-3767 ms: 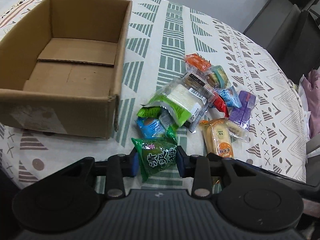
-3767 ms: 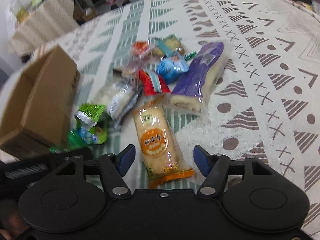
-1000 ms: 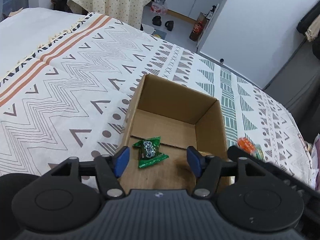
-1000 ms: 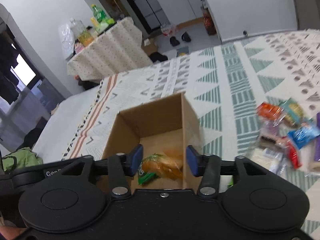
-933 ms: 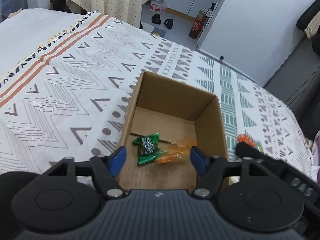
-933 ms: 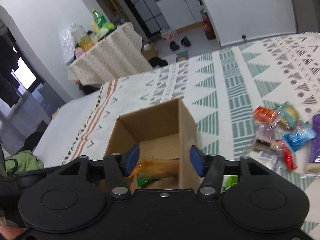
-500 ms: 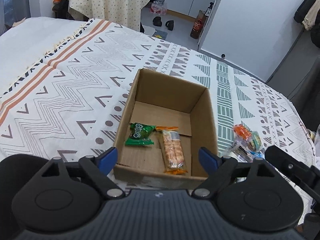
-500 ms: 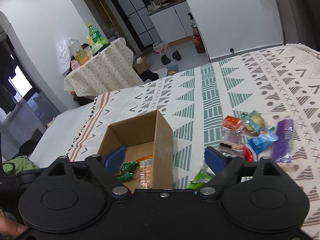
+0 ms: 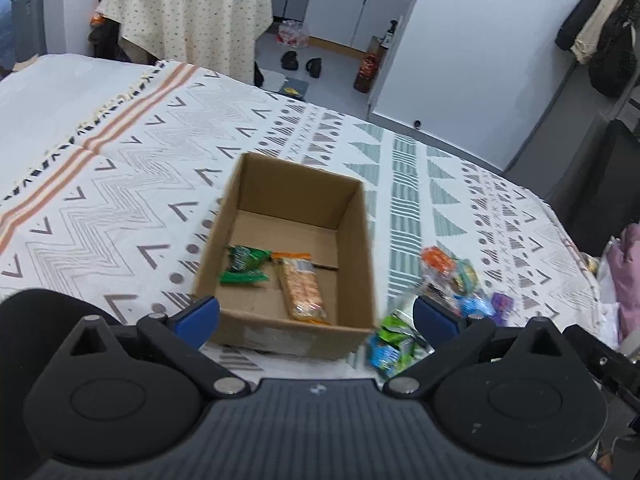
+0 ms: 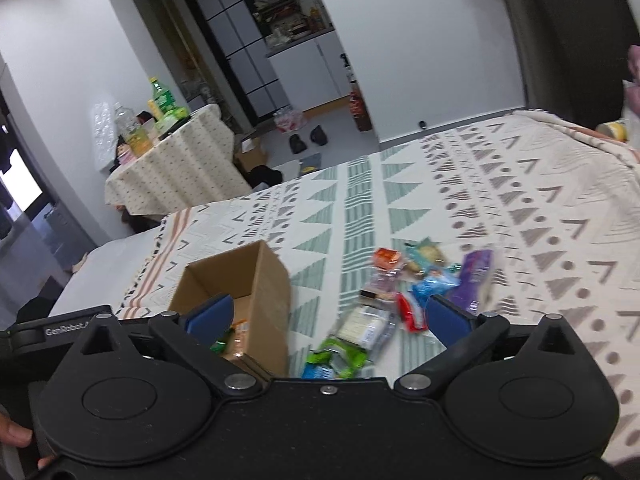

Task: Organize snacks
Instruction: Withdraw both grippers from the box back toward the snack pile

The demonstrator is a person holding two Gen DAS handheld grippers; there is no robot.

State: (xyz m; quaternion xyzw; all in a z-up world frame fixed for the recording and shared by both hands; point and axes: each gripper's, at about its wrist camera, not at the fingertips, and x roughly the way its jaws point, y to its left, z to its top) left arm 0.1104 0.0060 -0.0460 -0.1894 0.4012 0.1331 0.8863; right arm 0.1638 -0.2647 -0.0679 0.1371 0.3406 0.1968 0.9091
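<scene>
down on the patterned cloth [image 9: 120, 184], your cardboard box [image 9: 352, 216] sits open-topped with two snacks on its floor: a crinkly green packet [image 9: 243, 265] at the left and a long orange-ended wafer pack [image 9: 302, 289] lying beside it, the two touching or nearly so. from your right wrist view only a sliver of each shows past the left blue pad, so you cannot read them there; the box [image 10: 272, 284] is partly cut off by the gripper body. the box walls are plain brown corrugated board, flaps folded flat inside, with a pale label on the near outer wall that is too blurred to read.

right of the box lies the loose pile of snacks [image 10: 400, 300] — shiny plastic wrappers, motion-smeared in both views. you can make out a purple bar [image 10: 476, 276] at the far right, an orange packet [image 10: 386, 258] at the far end, a clear-wrapped pale cake [image 10: 366, 330] and a green-and-blue wrapper [image 10: 340, 358] nearest you; the rest runs together.

your left gripper [image 9: 316, 316] hangs above the near edge of the box with its blue pads spread wide and nothing between them. your right gripper [image 10: 326, 318] is likewise spread wide and empty, between box and pile. a fingertip [image 10: 14, 436] shows at the lower left edge, mostly cut off.
</scene>
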